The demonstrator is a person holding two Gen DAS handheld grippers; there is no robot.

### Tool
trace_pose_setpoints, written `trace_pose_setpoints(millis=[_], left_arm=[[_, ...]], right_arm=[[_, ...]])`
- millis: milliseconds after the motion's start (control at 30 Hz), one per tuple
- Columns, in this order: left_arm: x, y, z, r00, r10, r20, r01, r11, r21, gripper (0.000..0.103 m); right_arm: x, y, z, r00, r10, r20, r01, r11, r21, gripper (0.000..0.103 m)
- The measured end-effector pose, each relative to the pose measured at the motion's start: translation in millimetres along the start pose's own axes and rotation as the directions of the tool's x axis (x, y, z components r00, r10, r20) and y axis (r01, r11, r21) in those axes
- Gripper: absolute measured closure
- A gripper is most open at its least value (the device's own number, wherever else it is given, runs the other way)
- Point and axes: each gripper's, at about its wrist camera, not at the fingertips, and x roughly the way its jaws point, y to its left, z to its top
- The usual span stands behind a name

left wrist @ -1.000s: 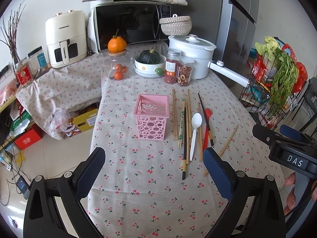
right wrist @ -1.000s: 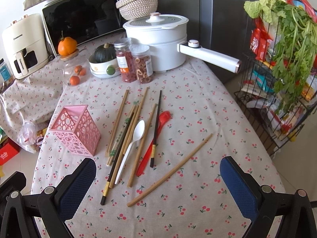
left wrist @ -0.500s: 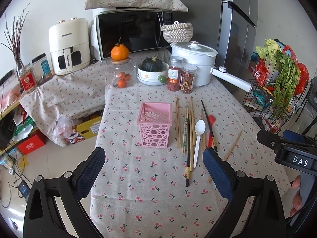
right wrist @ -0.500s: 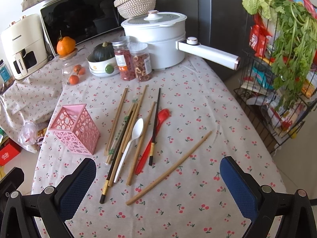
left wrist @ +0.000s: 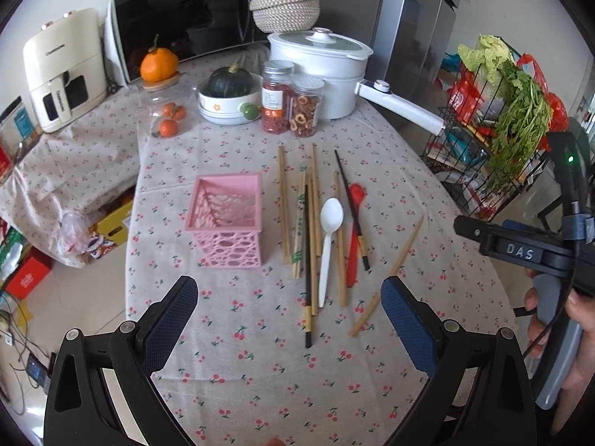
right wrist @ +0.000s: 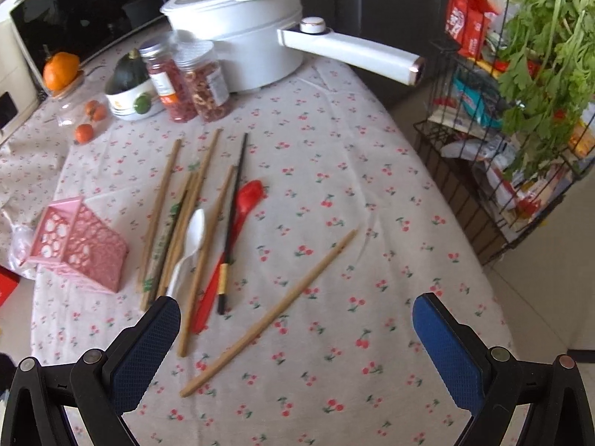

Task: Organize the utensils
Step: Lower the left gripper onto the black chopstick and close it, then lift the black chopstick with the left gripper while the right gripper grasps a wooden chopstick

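A pink lattice utensil basket (left wrist: 227, 219) (right wrist: 80, 249) stands on the cherry-print tablecloth. Right of it lie several wooden chopsticks (left wrist: 284, 204) (right wrist: 160, 204), black chopsticks (left wrist: 307, 260) (right wrist: 232, 219), a white plastic spoon (left wrist: 328, 238) (right wrist: 187, 249) and a red spoon (left wrist: 355, 234) (right wrist: 230, 249). One wooden chopstick (left wrist: 390, 271) (right wrist: 271, 312) lies apart, slanted. My left gripper (left wrist: 290, 319) is open and empty, near the utensils' near ends. My right gripper (right wrist: 297, 338) is open and empty, low over the slanted chopstick.
At the back stand a white pot with a long handle (left wrist: 323, 70) (right wrist: 349, 50), two jars (left wrist: 292, 98), a bowl with a squash (left wrist: 227, 100), oranges (left wrist: 167, 122), a microwave (left wrist: 193, 18) and an air fryer (left wrist: 61, 70). A wire rack with greens (right wrist: 520, 93) stands past the table's right edge.
Both grippers have moved forward and lower toward the utensils. The right gripper now sits close over the slanted chopstick. Nothing on the table has moved.
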Motion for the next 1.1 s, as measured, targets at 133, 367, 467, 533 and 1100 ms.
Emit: trace_pose_setpoints(millis=[133,367,467,533,1100], left_arm=[[40.0,-20.9,45.1,0.997,-0.037,-0.062,0.039,0.999,0.016,0.005],[149.0,-51.6,104.2,0.977,-0.110,-0.184,0.108,0.994,-0.018,0.051],[192.0,-65.1,117.0,0.970,-0.105,-0.220,0.105,0.994,-0.014,0.071],[217.0,-72.0,123.0,0.966,-0.098,-0.238,0.098,0.995,-0.010,0.080],[283.8,-87.6,130.6,0.958,-0.004,-0.286,0.011,1.000,0.021,0.098]], right_arm=[[25.5,-28.4,9.3,0.996,0.052,-0.079,-0.044,0.995,0.094,0.001],[56.3,-64.4,8.9,0.984,0.063,-0.164,-0.025,0.973,0.228,0.015],[61.3,-70.6,11.9,0.981,0.099,-0.165,-0.053,0.964,0.261,0.018],[65.8,-72.2,13.9,0.979,0.115,-0.171,-0.067,0.961,0.267,0.018],[91.1,-72.3,19.0,0.968,0.132,-0.212,-0.077,0.965,0.250,0.018]])
